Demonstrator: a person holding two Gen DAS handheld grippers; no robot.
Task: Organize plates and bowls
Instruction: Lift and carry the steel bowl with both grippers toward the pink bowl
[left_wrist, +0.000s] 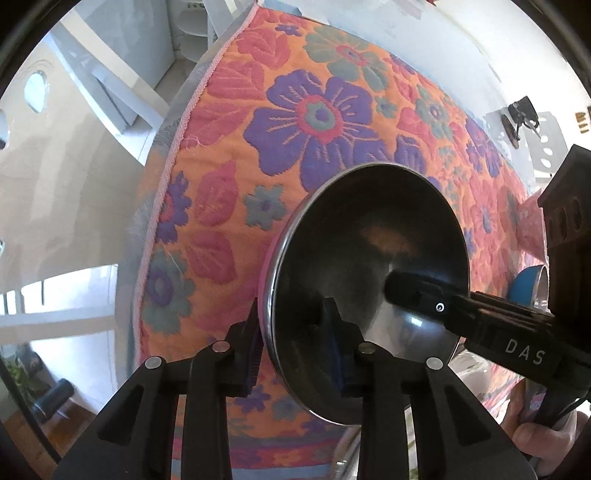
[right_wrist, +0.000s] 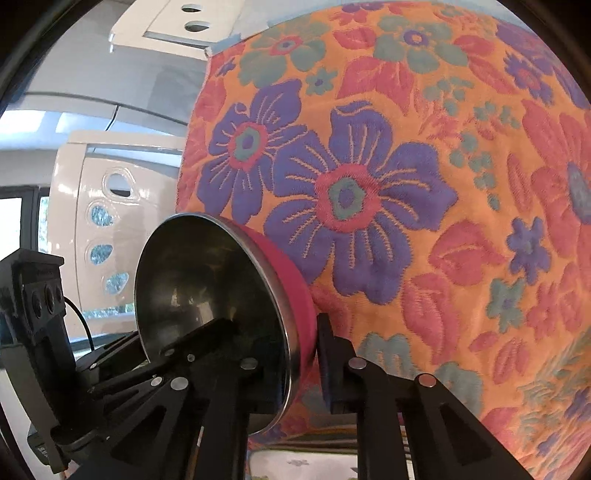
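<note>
A bowl (left_wrist: 369, 240), steel inside and pink outside, is tipped on edge over the flowered tablecloth (left_wrist: 314, 110). My left gripper (left_wrist: 295, 332) is shut on its near rim, with one finger inside and one against the pink wall. My right gripper (left_wrist: 417, 291) comes in from the right and has a finger reaching into the bowl. In the right wrist view the bowl (right_wrist: 207, 266) stands at lower left. There my right gripper (right_wrist: 295, 354) is shut on the rim, one pad (right_wrist: 328, 350) on the pink outer wall. The left gripper (right_wrist: 207, 332) reaches in from the left.
The tablecloth's fringed edge (left_wrist: 177, 155) drops off on the left toward the floor and white chairs (right_wrist: 110, 206). A blue bowl (left_wrist: 524, 288) and a pink object (left_wrist: 532, 221) lie at the right behind my right gripper. A hand (left_wrist: 535, 435) holds that gripper.
</note>
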